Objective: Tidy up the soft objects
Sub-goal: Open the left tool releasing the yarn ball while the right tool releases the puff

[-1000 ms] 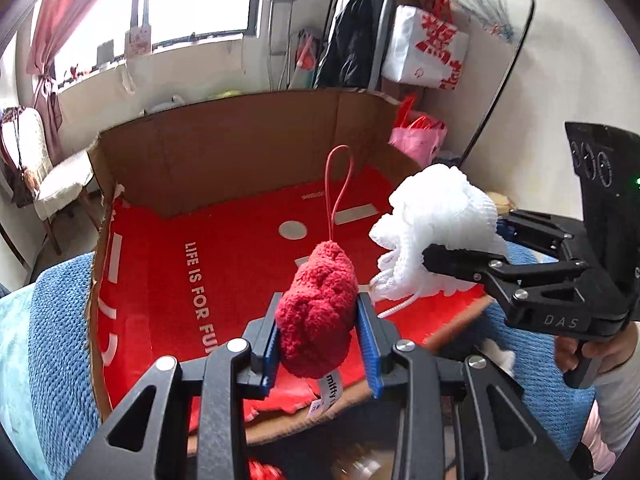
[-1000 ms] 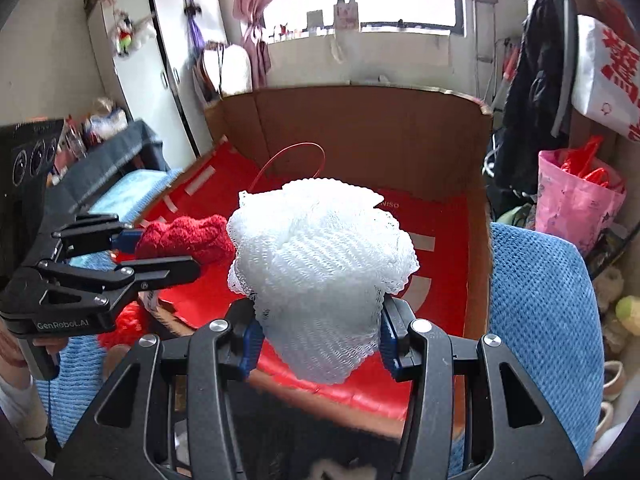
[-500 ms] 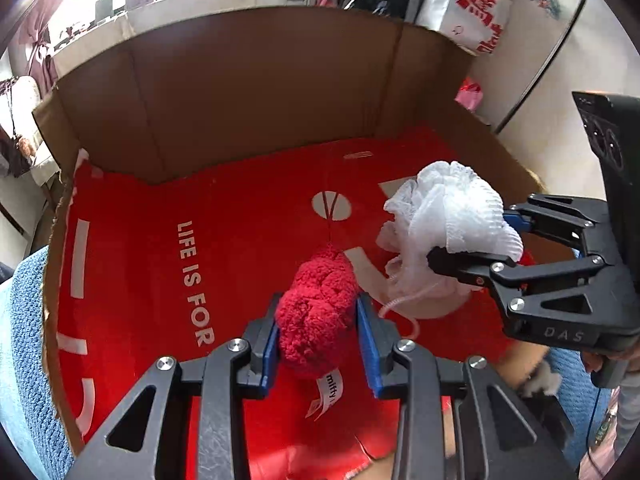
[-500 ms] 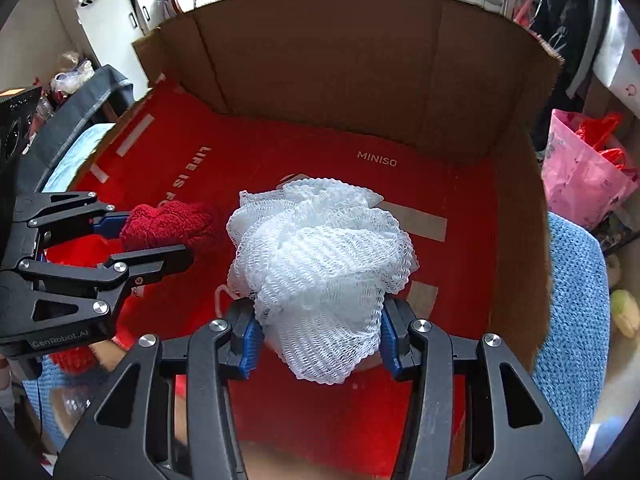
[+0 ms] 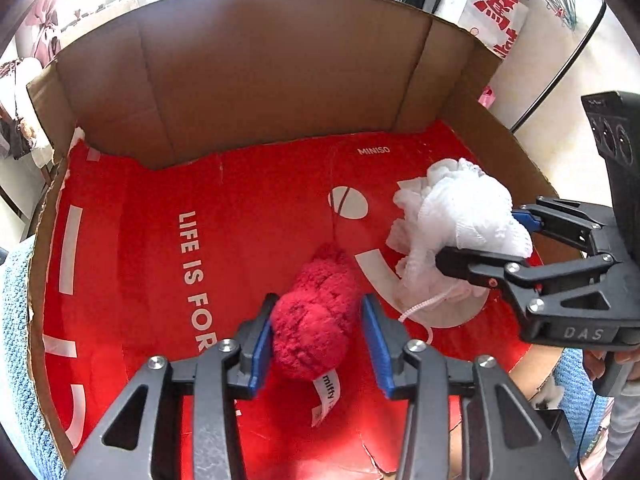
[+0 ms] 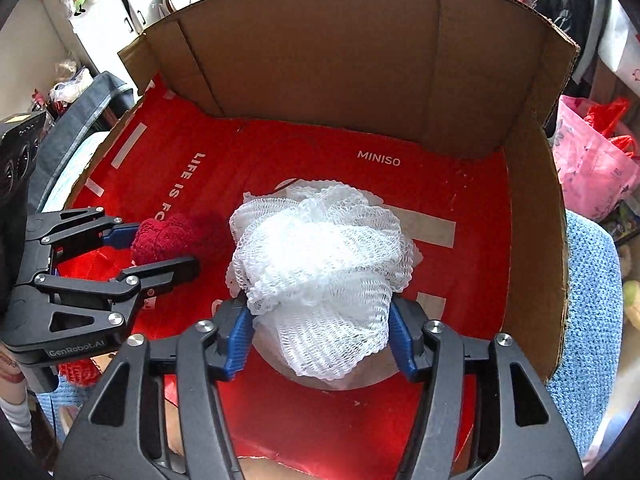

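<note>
A red fuzzy plush (image 5: 316, 316) with a white tag lies on the red floor of the cardboard box (image 5: 256, 80). My left gripper (image 5: 318, 340) has its jaws spread; the right pad stands clear of the plush, the left pad touches it. A white mesh bath puff (image 6: 320, 264) rests low in the box between the pads of my right gripper (image 6: 320, 336), which look slightly parted around it. In the left wrist view the puff (image 5: 460, 220) sits right of the plush, its cord trailing on the floor. In the right wrist view the plush (image 6: 168, 236) lies left of the puff.
The box (image 6: 360, 60) has tall brown walls at the back and right. Blue knitted fabric (image 6: 588, 300) surrounds it. A pink bag (image 6: 592, 168) stands at the right; a white cupboard (image 6: 100, 12) is at the back left.
Both grippers moved down and forward into the box. The left jaws opened off the red plush, which now lies on the floor. The puff came down to the floor.
</note>
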Tool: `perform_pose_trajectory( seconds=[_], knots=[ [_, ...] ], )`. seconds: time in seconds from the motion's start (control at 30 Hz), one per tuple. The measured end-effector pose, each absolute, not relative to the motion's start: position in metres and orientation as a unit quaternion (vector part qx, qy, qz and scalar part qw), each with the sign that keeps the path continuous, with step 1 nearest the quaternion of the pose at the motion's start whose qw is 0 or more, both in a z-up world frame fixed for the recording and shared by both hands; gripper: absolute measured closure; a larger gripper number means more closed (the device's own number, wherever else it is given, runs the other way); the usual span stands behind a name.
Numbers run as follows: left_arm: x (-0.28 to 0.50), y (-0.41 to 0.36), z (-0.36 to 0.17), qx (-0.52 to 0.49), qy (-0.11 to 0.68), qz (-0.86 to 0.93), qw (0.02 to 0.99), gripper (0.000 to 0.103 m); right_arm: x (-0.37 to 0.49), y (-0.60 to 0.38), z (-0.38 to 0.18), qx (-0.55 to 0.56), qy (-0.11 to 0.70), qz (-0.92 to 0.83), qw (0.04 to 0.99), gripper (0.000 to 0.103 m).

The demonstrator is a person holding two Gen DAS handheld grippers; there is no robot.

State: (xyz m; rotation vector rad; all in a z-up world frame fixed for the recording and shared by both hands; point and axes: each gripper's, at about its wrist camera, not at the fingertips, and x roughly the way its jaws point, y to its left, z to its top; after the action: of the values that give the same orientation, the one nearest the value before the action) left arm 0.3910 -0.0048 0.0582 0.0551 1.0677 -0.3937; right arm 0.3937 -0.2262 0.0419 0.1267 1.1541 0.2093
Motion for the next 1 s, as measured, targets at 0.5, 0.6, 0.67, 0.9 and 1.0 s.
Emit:
perform_pose_trajectory(
  seconds=[0.5,0.6,0.67,0.9,1.0],
  knots=[
    [0.390,0.005,0.076,0.012,0.489,-0.175,0.855,0.024,0.390,-0.225,0.050,0.048,0.540,0.091,0.836,0.029],
    [0.387,0.010,0.081,0.008,0.481,-0.176,0.859,0.021,0.388,-0.227,0.054,0.049,0.537,0.088,0.838,0.026],
    [0.383,0.011,0.086,0.004,0.476,-0.177,0.861,0.019,0.386,-0.228,0.057,0.049,0.533,0.085,0.840,0.026],
    [0.368,0.014,0.098,0.004,0.457,-0.179,0.871,0.011,0.380,-0.231,0.067,0.050,0.525,0.080,0.846,0.025],
    [0.360,0.016,0.103,0.003,0.451,-0.179,0.874,0.009,0.376,-0.233,0.073,0.053,0.519,0.076,0.850,0.023]
  ],
)
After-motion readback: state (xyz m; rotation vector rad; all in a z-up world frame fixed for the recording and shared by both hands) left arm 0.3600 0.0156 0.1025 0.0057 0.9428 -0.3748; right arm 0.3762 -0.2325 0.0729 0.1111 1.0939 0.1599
